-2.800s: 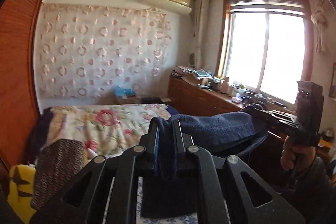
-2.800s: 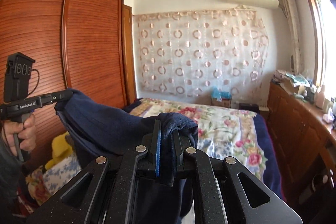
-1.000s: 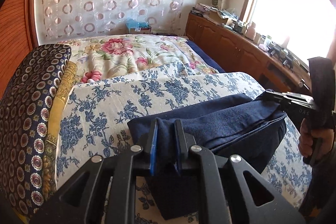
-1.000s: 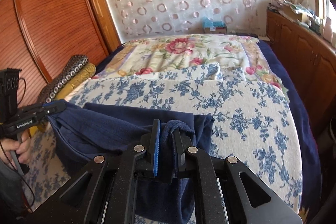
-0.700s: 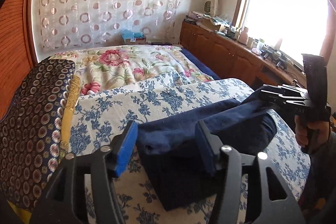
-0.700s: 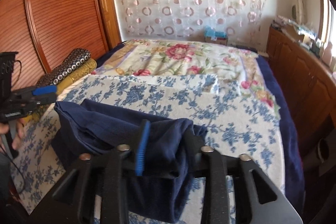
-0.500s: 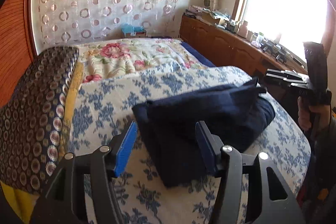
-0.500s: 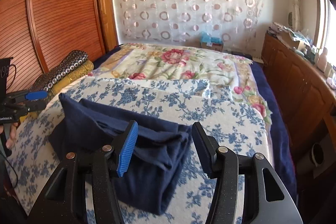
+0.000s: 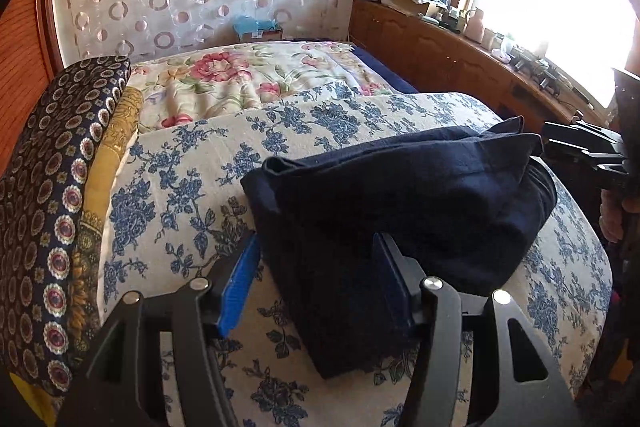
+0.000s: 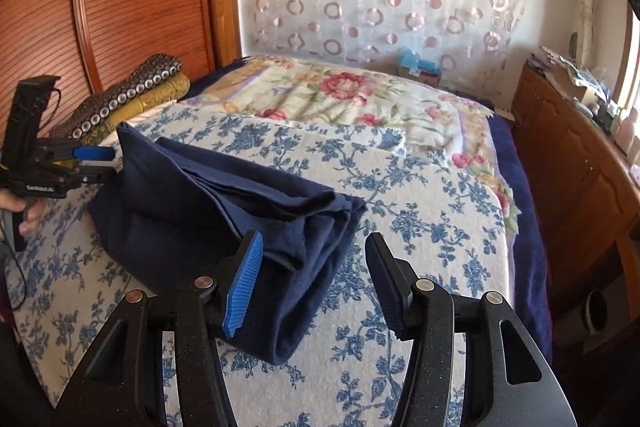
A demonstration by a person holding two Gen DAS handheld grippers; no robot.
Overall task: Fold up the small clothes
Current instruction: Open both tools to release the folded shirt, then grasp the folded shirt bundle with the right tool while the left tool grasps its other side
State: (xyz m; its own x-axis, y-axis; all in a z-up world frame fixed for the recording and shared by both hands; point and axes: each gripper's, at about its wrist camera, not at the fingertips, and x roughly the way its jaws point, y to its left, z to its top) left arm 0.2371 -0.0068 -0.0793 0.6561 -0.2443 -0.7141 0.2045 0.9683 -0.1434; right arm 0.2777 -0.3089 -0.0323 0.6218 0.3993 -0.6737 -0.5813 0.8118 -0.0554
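While the folded navy-blue cotton garment (image 9: 400,195) is lying in a thick, slightly rumpled bundle on the white bedspread printed with blue flowers (image 9: 180,187), the left gripper (image 9: 316,279) is being held over its near end with the jaws parted wide. Both sets of jaws have just been opening, and the cloth is being gripped by neither. In the left wrist view the bundle's near end is being framed between the blue-faced pad (image 9: 240,283) and the dark pad, with no squeeze shown on the fabric.

In the right wrist view the right gripper (image 10: 314,277) is likewise being held wide open, and the garment's near corner (image 10: 280,267) is being seen just beside the blue ribbed pad (image 10: 244,283), while bare bedspread is lying before the dark pad. The left gripper is also being caught at that view's left edge, carried by a hand (image 10: 20,211).

Beyond the blue-flowered spread, a cream quilt with pink roses (image 10: 340,95) is being shown, and a patterned stack of folded dark and mustard bedding (image 9: 60,195) is lying along the bed's wardrobe side.
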